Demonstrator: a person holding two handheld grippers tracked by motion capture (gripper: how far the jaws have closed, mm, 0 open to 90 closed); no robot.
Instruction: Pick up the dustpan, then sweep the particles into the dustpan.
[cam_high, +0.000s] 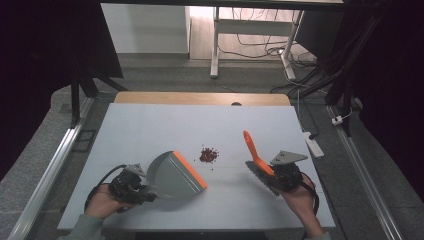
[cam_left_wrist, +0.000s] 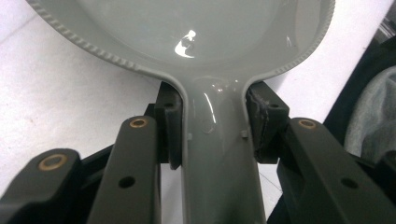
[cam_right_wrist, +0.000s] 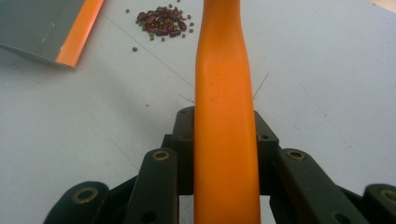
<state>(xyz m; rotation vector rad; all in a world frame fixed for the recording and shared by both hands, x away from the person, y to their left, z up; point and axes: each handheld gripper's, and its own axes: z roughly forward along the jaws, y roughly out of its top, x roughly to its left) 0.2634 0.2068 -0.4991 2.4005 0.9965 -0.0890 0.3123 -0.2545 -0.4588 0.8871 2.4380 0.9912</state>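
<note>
The pale grey table (cam_high: 150, 130) takes up most of the room in front of the person, its far edge a strip of bare wood. On its near left lies a grey dustpan (cam_high: 172, 175) with an orange lip — the lip faces right, toward the middle of the table. The left hand-held gripper (cam_high: 131, 187) pinches the dustpan's handle (cam_left_wrist: 217, 154), one black pad pressed to each side of the neck just below the pan. On the near right, the right hand-held gripper (cam_high: 280, 177) is clamped on the orange handle of a brush (cam_high: 256, 155), which slants up and away over the table. Between dustpan and brush, well apart from both, sits a small heap of dark red beans (cam_high: 208, 154) with a few stray greenish grains beside it.
</note>
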